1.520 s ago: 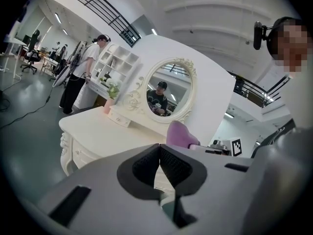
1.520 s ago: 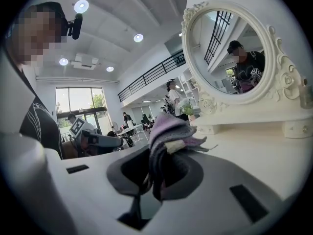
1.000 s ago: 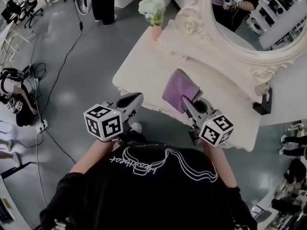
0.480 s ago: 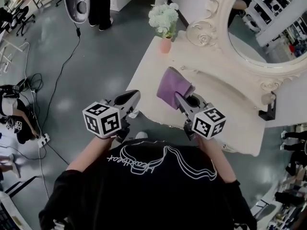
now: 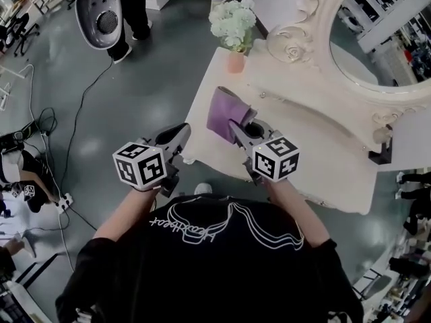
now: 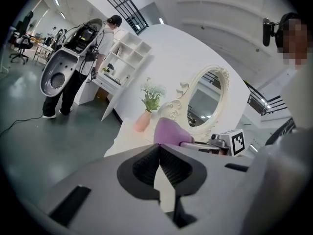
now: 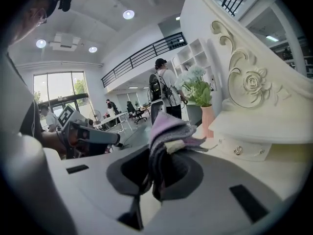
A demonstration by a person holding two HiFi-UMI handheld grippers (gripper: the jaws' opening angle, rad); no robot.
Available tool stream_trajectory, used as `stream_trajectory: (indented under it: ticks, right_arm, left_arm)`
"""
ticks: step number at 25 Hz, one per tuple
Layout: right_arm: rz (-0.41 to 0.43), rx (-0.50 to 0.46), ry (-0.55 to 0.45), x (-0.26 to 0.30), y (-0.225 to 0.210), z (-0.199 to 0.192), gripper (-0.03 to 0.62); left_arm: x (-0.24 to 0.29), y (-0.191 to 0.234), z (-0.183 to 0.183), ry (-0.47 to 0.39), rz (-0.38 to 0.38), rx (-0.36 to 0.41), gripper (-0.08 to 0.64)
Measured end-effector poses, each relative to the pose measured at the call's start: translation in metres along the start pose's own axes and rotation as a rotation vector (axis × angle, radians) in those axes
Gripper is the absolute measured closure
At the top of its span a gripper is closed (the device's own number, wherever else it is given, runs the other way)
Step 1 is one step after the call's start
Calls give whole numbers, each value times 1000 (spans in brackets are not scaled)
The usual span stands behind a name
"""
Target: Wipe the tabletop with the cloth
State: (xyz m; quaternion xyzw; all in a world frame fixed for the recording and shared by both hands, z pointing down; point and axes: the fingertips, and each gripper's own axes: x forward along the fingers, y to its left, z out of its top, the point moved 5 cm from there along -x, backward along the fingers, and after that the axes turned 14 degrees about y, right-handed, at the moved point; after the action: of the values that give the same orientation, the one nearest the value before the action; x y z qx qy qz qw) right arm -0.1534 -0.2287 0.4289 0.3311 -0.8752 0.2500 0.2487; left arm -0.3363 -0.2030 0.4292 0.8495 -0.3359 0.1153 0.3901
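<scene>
My right gripper [image 5: 235, 126] is shut on a purple cloth [image 5: 222, 112] and holds it over the left part of the white tabletop [image 5: 316, 155]. I cannot tell whether the cloth touches the surface. In the right gripper view the cloth [image 7: 167, 130] bunches up out of the closed jaws of my right gripper [image 7: 152, 166]. My left gripper [image 5: 179, 133] is shut with nothing in it and hangs over the floor, just off the table's left front corner. In the left gripper view, its jaws [image 6: 159, 151] meet, with the cloth [image 6: 168, 131] beyond them.
A pink vase of white flowers [image 5: 234, 27] stands at the table's far left corner. An ornate white mirror [image 5: 304, 40] backs the table. A small black object [image 5: 382, 155] sits at the right end. A person with a grey shell-shaped device [image 5: 98, 12] stands beyond; cables [image 5: 42, 121] cross the floor.
My right gripper has carried the cloth leftward along the table, nearer the vase. The left gripper has stayed shut beside the table's corner.
</scene>
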Motion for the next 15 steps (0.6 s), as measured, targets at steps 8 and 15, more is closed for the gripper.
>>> stream_trajectory:
  ticks: [8,15]
  right_arm:
    - [-27,-25,70,56,-15,-1,540]
    - [-77,-52,118,88,-33,-4,540]
  left_arm:
    - [4,21,-6,32,9,-26,555]
    - [5,35,-3,30,23,-55,555]
